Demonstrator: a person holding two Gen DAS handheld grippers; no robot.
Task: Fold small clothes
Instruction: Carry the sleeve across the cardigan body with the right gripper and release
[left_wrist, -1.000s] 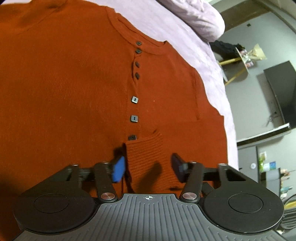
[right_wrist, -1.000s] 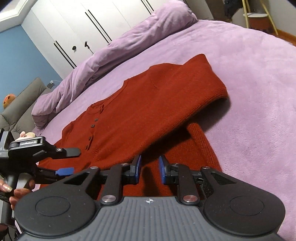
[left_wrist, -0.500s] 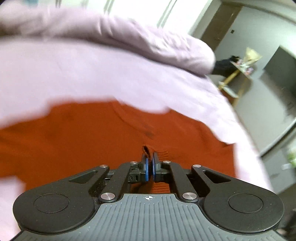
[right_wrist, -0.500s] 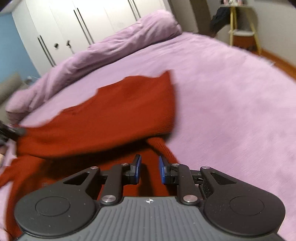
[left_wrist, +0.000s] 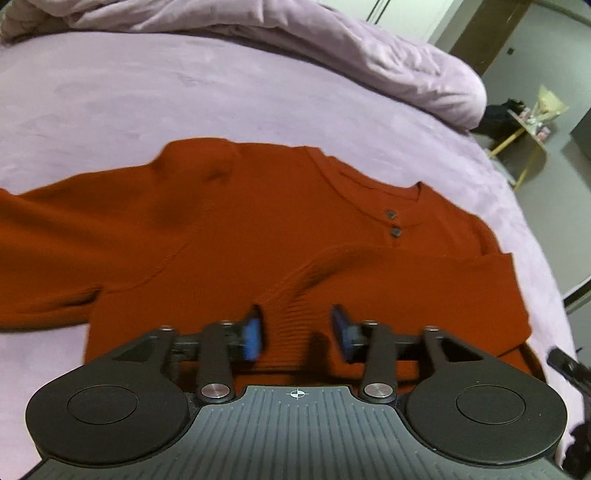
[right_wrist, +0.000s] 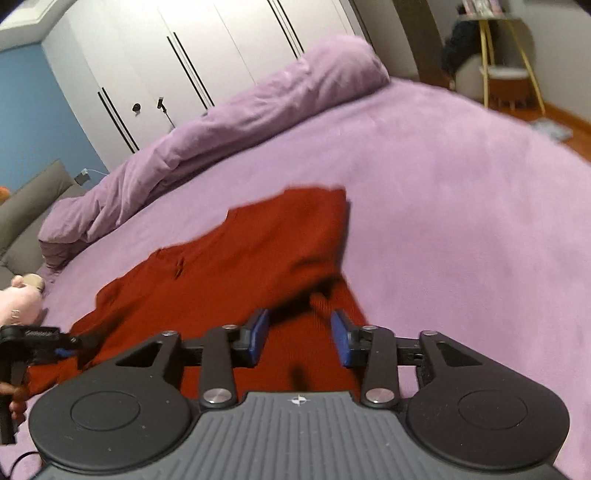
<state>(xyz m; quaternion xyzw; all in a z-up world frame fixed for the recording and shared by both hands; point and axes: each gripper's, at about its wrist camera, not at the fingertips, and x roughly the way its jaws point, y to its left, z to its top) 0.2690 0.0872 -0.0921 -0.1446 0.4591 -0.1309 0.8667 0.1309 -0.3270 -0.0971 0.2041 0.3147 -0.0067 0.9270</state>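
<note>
Red sweater (left_wrist: 229, 236) spread on purple bed (left_wrist: 110, 92), sleeve folded across front. Left gripper (left_wrist: 297, 334) and right gripper (right_wrist: 300, 336) just opened, jaws parted, nothing gripped, sweater fabric seen beneath.

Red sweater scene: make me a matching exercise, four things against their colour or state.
Things:
1. sweater
2. bedspread
3. left gripper
4. wardrobe doors

States:
A. white, closed
B. purple, bears the sweater
C. rust red, bottom part folded up over the buttons
D. open above ribbed cloth, jaws just opened

Pairs: 1-C, 2-B, 3-D, 4-A
</note>
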